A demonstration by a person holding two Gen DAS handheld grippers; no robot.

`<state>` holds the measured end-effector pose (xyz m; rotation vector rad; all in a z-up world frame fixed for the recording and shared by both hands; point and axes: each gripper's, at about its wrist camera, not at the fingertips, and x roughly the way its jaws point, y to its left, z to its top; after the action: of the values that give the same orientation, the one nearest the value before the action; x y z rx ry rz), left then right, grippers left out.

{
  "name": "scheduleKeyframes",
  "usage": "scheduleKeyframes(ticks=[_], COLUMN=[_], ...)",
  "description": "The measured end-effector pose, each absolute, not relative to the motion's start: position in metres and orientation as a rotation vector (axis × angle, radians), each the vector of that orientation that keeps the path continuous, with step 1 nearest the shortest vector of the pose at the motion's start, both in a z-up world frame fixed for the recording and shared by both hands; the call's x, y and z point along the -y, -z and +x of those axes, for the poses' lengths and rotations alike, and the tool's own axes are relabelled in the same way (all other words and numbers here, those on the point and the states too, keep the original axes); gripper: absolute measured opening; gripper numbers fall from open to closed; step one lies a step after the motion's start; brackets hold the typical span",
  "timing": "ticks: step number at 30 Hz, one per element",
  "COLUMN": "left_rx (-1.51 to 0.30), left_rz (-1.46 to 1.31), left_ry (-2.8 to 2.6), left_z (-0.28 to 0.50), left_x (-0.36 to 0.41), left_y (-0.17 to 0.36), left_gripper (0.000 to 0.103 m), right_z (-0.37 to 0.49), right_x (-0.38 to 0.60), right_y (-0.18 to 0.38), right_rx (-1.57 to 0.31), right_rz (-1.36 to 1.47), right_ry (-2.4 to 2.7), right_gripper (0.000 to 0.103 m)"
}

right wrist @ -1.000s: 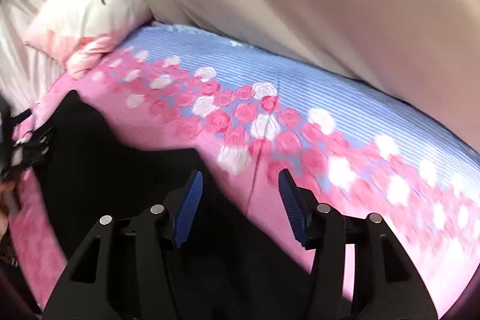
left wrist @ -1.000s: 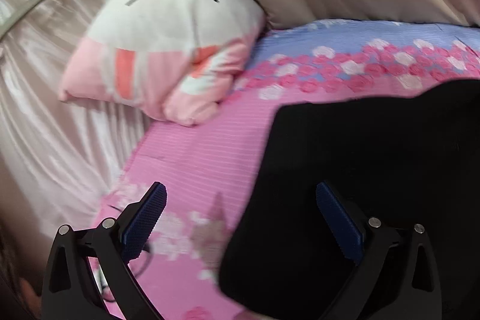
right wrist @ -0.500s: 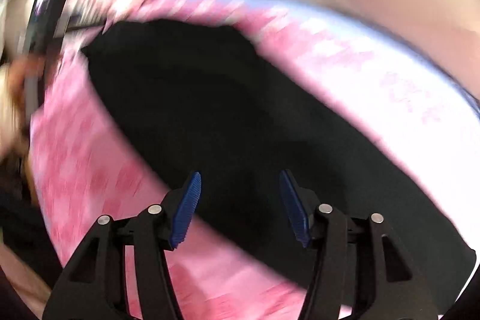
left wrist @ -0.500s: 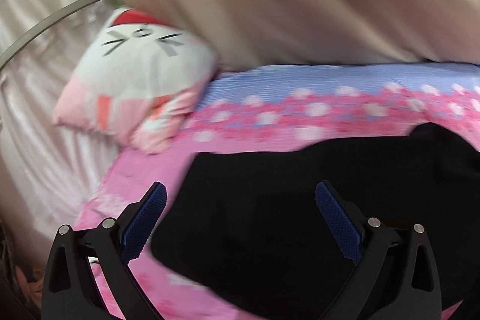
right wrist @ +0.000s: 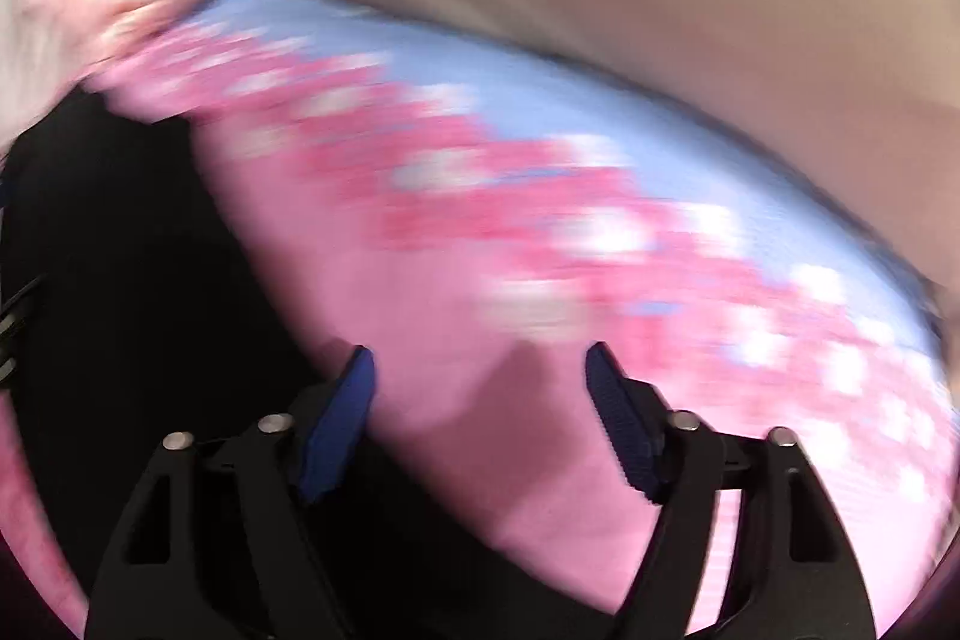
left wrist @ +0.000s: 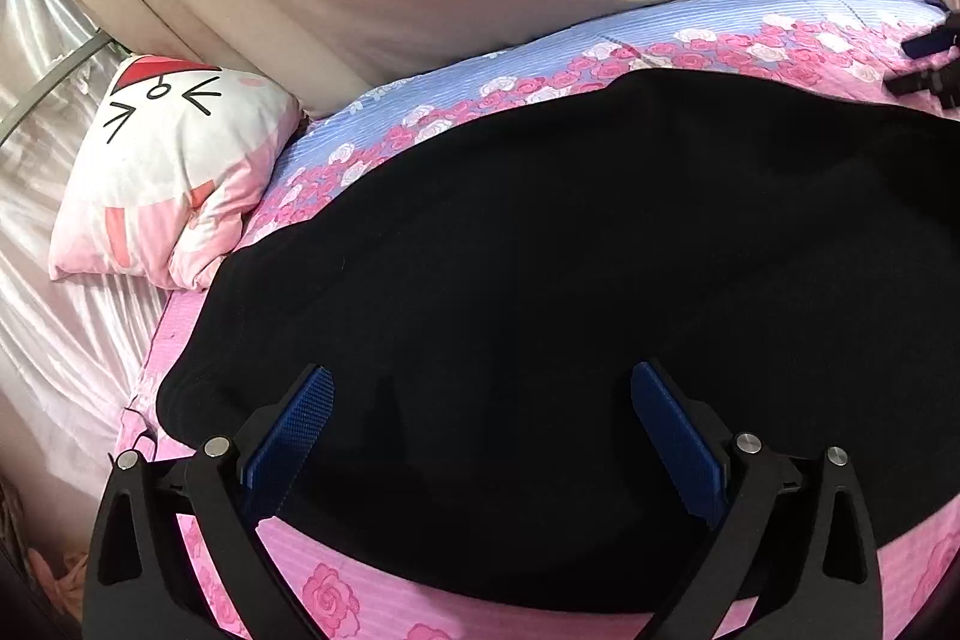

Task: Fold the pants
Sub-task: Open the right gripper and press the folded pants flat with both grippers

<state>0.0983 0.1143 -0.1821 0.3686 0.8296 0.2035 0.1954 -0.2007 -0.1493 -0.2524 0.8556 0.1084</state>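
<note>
Black fabric pants [left wrist: 600, 292] lie spread flat on a pink-and-blue rose-print bedsheet [left wrist: 660, 34]. Left gripper [left wrist: 480, 436] hovers over their near edge, jaws wide, nothing clamped. Right gripper [right wrist: 480, 400], in a blurred view, apparently over bare sheet, jaws opening and empty. White-and-pink cartoon-cat pillow [left wrist: 168, 184] sits beside the pants' end.

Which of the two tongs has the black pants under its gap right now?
The left tongs: open, with black pants filling the gap. The right tongs, jaws opening, frame only pink bedsheet.
</note>
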Motion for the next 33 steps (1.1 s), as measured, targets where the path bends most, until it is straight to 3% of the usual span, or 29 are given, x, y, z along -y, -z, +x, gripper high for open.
scheduleKeyframes(ticks=[2,5,7,13,16,19,25,28,33], left_rx=[-0.832,-0.837,-0.843,-0.741,-0.716,-0.779,-0.799,-0.741,-0.698], left_rz=[0.363,0.360,0.361,0.379,0.353,0.348,0.500,0.515,0.400], left_ry=[-0.193,-0.191,-0.200,-0.177,-0.163,-0.169,-0.262,-0.310,-0.237], left_z=[0.098,0.097,0.097,0.113,0.155,0.207,0.235,0.225,0.190], left_x=[-0.118,-0.120,-0.121,-0.104,-0.079,-0.059,-0.048,-0.036,0.016], left_y=[0.182,0.182,0.179,0.134,0.120,0.140,0.174,0.160,0.120], left_gripper=[0.098,0.098,0.098,0.098,0.098,0.098,0.098,0.098,0.098], right_z=[0.177,0.151,0.155,0.080,0.042,0.043,0.014,0.017,0.055], right_x=[0.189,0.157,0.183,0.269,0.268,0.293,0.404,0.402,0.407], right_y=[0.133,0.150,0.173,0.113,0.135,0.174,0.152,0.127,0.166], right_rx=[-0.835,-0.859,-0.922,-0.841,-0.913,-1.005,-0.978,-0.889,-0.932], right_rz=[-0.171,-0.273,-0.309,-0.095,-0.035,-0.068,-0.016,0.038,-0.081], right_ry=[-0.228,-0.356,-0.240,-0.072,-0.156,-0.124,0.166,0.065,-0.030], right_gripper=[0.065,0.064,0.065,0.067,0.066,0.065,0.067,0.068,0.068])
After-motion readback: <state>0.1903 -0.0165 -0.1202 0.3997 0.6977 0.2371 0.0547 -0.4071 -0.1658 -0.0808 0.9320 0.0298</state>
